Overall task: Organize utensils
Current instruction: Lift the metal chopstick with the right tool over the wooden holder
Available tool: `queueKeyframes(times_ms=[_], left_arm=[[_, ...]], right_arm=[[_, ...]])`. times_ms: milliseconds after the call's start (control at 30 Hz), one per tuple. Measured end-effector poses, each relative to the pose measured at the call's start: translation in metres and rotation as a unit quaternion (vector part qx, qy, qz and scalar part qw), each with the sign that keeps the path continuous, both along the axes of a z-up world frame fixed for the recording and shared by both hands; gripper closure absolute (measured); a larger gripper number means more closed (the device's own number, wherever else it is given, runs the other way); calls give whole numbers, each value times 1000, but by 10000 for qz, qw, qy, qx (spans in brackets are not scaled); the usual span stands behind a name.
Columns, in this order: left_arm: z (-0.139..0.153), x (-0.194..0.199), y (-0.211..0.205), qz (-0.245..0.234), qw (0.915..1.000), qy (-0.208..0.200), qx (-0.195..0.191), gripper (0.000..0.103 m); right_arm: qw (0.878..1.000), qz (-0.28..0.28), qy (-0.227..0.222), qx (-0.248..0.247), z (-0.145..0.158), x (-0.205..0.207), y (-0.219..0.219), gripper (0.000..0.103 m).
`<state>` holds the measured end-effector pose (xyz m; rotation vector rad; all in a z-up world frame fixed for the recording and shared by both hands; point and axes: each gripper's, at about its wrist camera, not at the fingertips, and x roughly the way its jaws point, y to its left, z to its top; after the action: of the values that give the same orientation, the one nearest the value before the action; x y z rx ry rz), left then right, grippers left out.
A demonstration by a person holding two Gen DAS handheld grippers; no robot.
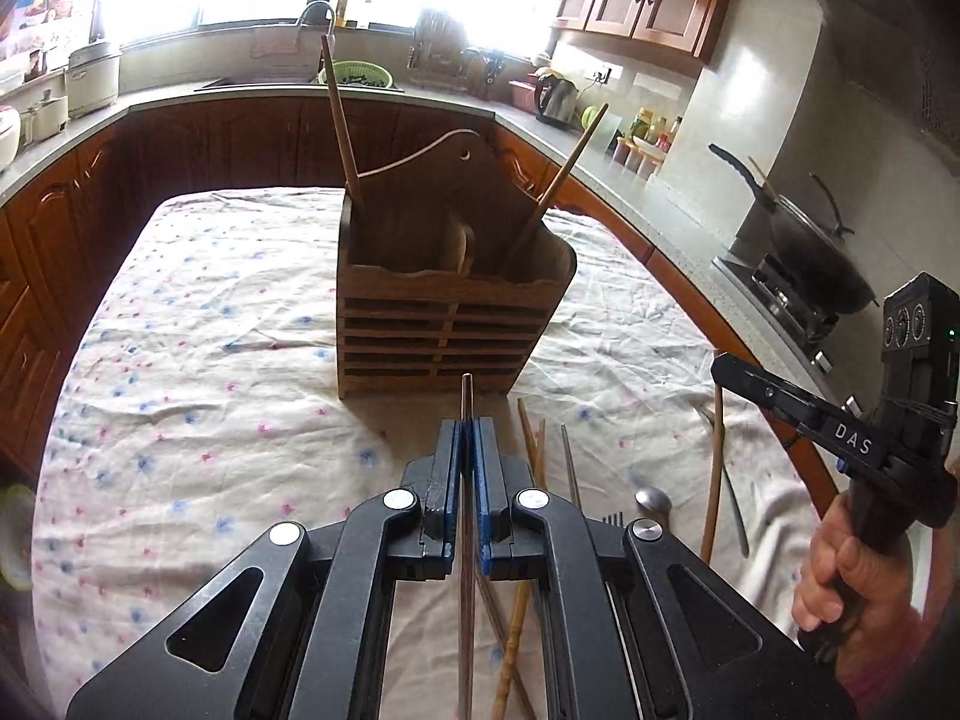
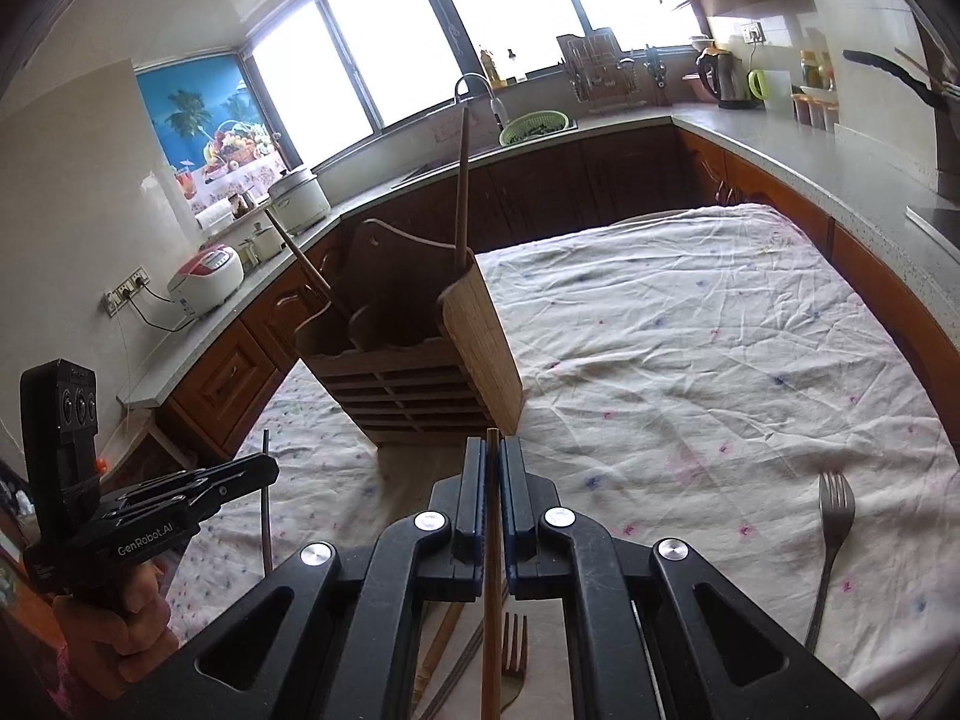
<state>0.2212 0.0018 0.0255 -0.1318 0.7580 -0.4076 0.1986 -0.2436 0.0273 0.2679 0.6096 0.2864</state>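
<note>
On the cloth-covered table [image 1: 198, 324], both grippers clamped on chopsticks before the wooden utensil holder [image 1: 444, 312].

Through the left wrist view: left gripper [image 1: 467, 438] pinching a metal chopstick [image 1: 466, 402], loose utensils [image 1: 540, 456] beneath. Through the right wrist view: right gripper [image 2: 492, 462] gripping a wooden chopstick [image 2: 492, 570]; metal fork [image 2: 831, 534] lying flat at right; wooden fork [image 2: 515, 642] below.

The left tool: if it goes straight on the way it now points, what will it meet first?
Most likely the slatted front wall of the wooden utensil holder. The left tool, shut on a metal chopstick, points straight at it. The chopstick tip would touch first; the remaining gap is unclear.
</note>
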Motion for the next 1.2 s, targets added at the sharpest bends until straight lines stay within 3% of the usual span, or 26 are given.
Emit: queueKeyframes(times_ms=[400,600,1200], left_arm=[[30,-47,27,254,9981,-500,-258,99],[42,-58,39,411,9959,-721,-371,99],[67,-48,51,686,9901,-1092,-554,99]], right_arm=[[9971,96,-752,-19,50,-41,10,99],[9952,70,-970,-121,59,-48,14,99],[9897,-222,-1402,180,77,-41,2,99]])
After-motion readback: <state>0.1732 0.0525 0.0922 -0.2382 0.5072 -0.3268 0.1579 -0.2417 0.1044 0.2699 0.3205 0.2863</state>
